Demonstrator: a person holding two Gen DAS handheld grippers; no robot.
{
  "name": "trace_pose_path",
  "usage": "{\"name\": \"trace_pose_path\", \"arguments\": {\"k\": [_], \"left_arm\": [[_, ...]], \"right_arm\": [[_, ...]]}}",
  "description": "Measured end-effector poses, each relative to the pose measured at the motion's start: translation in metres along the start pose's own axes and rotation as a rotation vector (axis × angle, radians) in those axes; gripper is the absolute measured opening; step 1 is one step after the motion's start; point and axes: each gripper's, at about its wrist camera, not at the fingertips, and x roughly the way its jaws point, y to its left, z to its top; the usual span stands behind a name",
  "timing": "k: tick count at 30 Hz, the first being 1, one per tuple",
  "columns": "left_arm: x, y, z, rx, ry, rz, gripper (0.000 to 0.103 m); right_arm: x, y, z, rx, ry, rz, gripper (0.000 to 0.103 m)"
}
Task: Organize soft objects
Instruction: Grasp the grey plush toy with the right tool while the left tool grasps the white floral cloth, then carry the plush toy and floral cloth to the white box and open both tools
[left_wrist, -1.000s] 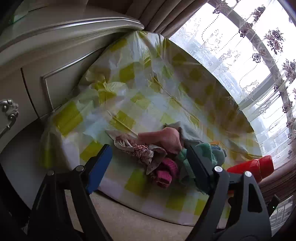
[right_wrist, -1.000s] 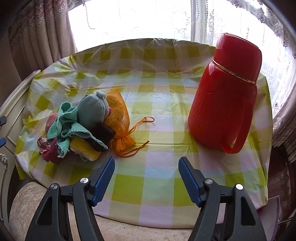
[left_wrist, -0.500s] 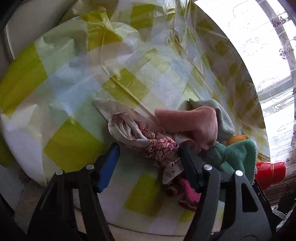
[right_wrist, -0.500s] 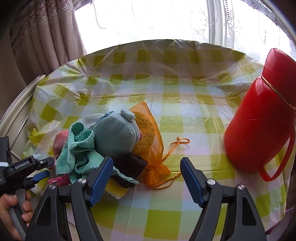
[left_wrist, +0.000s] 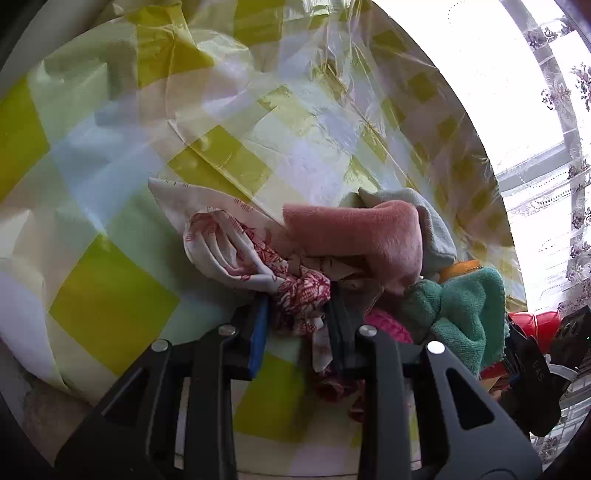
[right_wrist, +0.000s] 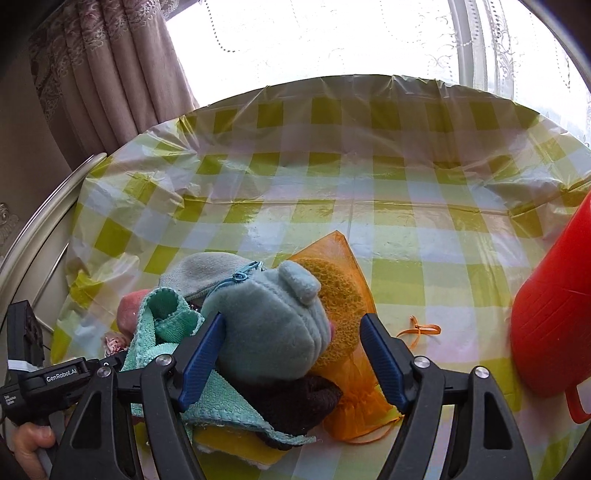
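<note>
Directly ahead of the left gripper (left_wrist: 295, 321), whose jaws have just been closing, the crumpled red-and-white printed cloth (left_wrist: 236, 243) is pinched near the table's (left_wrist: 110, 295) front edge, while the right gripper (right_wrist: 291, 358) stands wide astride the pale-blue plush pouch (right_wrist: 269, 328) (not gripping).

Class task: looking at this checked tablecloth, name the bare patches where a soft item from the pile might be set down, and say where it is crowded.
Free: the far cloth toward the window, and the stretch between the orange mesh bag and the red flask, bare but for a ribbon end. Also the cloth left of the printed fabric. Crowded: the near-left pile around the blue plush.
</note>
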Motion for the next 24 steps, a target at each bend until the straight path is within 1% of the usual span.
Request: {"name": "trace_pose_path", "arguments": {"k": [1, 2, 3, 4, 8, 9, 11, 14, 17, 24], "left_arm": [[-0.001, -0.001, 0.000, 0.006, -0.005, -0.002, 0.029], [-0.002, -0.002, -0.001, 0.012, -0.009, -0.004, 0.028], [-0.003, -0.002, -0.001, 0.017, -0.013, -0.004, 0.028], [-0.004, -0.003, -0.002, 0.021, -0.018, -0.002, 0.027], [-0.008, -0.004, -0.002, 0.030, -0.046, 0.003, 0.027], [-0.010, -0.005, -0.003, 0.032, -0.053, 0.004, 0.027], [-0.014, -0.005, -0.005, 0.041, -0.066, 0.008, 0.027], [-0.021, -0.008, -0.009, 0.058, -0.091, 0.015, 0.027], [-0.030, -0.011, -0.012, 0.079, -0.126, 0.023, 0.026], [-0.057, -0.026, -0.025, 0.155, -0.223, 0.042, 0.026]], "right_arm": [[0.002, 0.001, 0.001, -0.003, -0.001, 0.010, 0.075], [0.003, 0.003, 0.001, -0.008, -0.002, 0.017, 0.070], [0.004, 0.004, 0.000, -0.017, -0.003, 0.022, 0.063], [0.004, 0.006, 0.000, -0.028, -0.002, 0.023, 0.054], [-0.005, 0.009, -0.003, -0.051, -0.029, 0.019, 0.039], [-0.008, 0.008, -0.004, -0.046, -0.036, 0.019, 0.038], [-0.013, 0.007, -0.006, -0.043, -0.045, 0.021, 0.032], [-0.023, 0.003, -0.009, -0.031, -0.064, 0.014, 0.026], [-0.038, -0.004, -0.011, -0.005, -0.097, 0.005, 0.023], [-0.084, -0.022, -0.013, 0.041, -0.183, -0.022, 0.023]]}}
